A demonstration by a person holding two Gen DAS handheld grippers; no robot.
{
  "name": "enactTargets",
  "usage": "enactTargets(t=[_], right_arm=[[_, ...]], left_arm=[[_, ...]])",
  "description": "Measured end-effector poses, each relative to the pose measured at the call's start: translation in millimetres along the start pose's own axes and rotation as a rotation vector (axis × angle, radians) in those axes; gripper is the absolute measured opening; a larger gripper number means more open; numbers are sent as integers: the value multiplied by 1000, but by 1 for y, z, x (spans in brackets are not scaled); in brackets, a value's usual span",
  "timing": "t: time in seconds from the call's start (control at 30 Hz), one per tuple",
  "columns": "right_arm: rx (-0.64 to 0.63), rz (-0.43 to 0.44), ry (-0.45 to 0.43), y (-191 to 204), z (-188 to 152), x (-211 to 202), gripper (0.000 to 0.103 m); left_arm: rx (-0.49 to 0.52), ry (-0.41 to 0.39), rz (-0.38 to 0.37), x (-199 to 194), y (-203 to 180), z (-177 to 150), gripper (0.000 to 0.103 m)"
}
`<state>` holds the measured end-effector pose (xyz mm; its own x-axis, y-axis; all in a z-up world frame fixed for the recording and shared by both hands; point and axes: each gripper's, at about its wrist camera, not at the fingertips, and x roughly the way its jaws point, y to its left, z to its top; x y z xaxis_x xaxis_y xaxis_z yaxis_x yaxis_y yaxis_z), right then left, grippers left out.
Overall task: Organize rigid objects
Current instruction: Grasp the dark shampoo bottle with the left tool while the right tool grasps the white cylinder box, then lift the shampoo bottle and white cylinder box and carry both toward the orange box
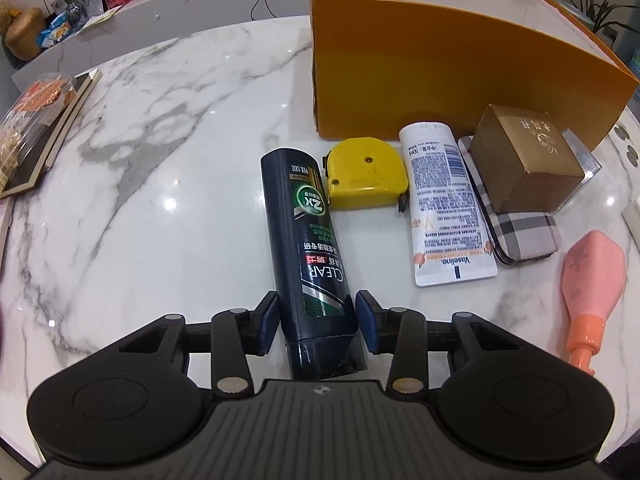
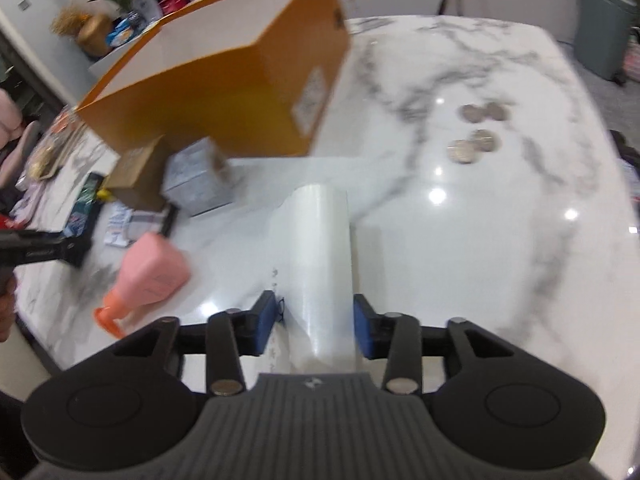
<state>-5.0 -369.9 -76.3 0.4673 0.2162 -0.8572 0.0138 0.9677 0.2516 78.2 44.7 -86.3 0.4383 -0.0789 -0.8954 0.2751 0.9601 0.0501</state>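
While clamped, 2 bottles (image 1: pixel 312 256), grippers (image 1: pixel 317 316).

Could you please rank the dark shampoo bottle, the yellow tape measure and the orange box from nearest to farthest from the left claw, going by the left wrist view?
1. Dark shampoo bottle: between the left claw's pads.
2. Yellow tape measure: just beyond, right of the bottle's far end.
3. Orange box: farthest, standing behind the row.
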Motion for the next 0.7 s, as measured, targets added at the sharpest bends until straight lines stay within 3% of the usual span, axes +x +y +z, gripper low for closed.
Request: enactTargets(t=[0.07, 0.17, 0.23, 0.4, 0.53, 0.63, 0.7], right_arm=[[-26, -67, -11, -3, -1, -2, 46], [-40, -87, -17, -3, -1, -4, 47], [-61, -95, -12, 2, -2, -2, 56], [-170, -121, -14, 29, -4, 4, 62], [-301, -237, -27, 52, -14, 19, 63], [-384, -305, -32, 63, -21, 28, 67], [-407, -326, -33, 64, -25, 31, 67]], left_arm=[[-1, 7, -2, -1, -1, -2, 47], [1, 14, -2, -4, -2, -6, 47], [0, 13, 1, -6, -3, -10, 48], [2, -21, 55, -5, -6, -7, 59], [-30, -38, 52, 1, -7, -1, 68], [-31, -30, 50, 2, -10, 2, 67], [-24, -35, 44, 1, -10, 1, 58]])
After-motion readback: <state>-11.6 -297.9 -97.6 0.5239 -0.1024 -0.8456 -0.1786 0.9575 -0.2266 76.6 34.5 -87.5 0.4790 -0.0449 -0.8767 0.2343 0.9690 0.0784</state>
